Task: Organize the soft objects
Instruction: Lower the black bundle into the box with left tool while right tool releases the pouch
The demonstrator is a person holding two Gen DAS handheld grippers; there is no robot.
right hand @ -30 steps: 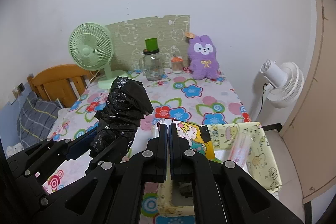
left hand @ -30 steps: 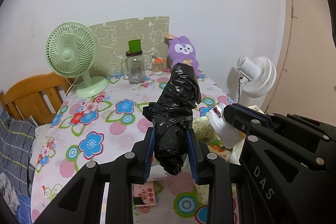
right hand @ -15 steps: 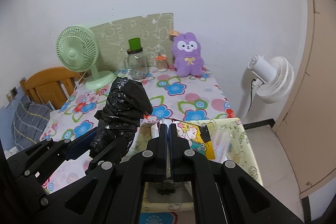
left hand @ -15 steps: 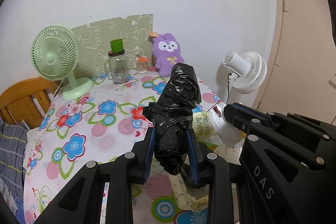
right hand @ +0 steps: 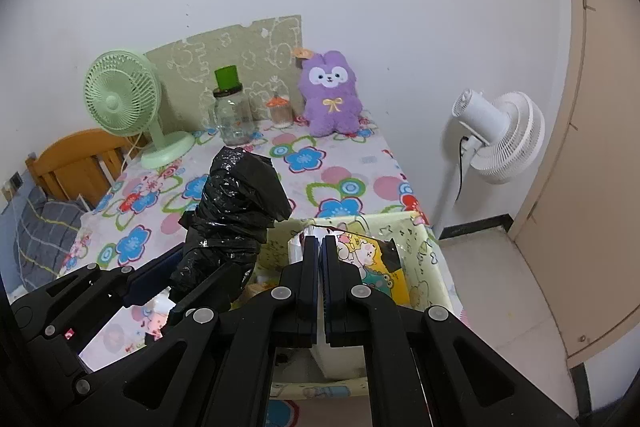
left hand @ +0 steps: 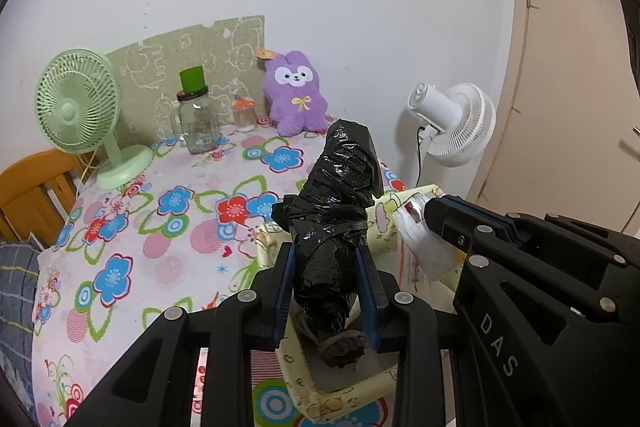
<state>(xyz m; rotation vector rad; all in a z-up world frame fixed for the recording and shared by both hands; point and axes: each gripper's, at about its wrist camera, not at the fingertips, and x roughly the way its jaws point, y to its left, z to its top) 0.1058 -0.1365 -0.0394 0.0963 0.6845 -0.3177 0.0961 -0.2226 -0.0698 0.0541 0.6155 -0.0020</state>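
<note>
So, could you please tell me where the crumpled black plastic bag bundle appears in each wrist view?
Left wrist: the crumpled black plastic bag bundle stands centre frame, clamped by the left gripper.
Right wrist: the same bundle sits left of centre, beside the shut right gripper.
Shared landmark: the purple plush rabbit against the back wall.

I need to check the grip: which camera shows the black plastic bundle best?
Left wrist: the black plastic bundle stands centred, full length, clamped in the left claw. Right wrist shows the bundle from the side, its lower part hidden behind that claw's fingers.
</note>
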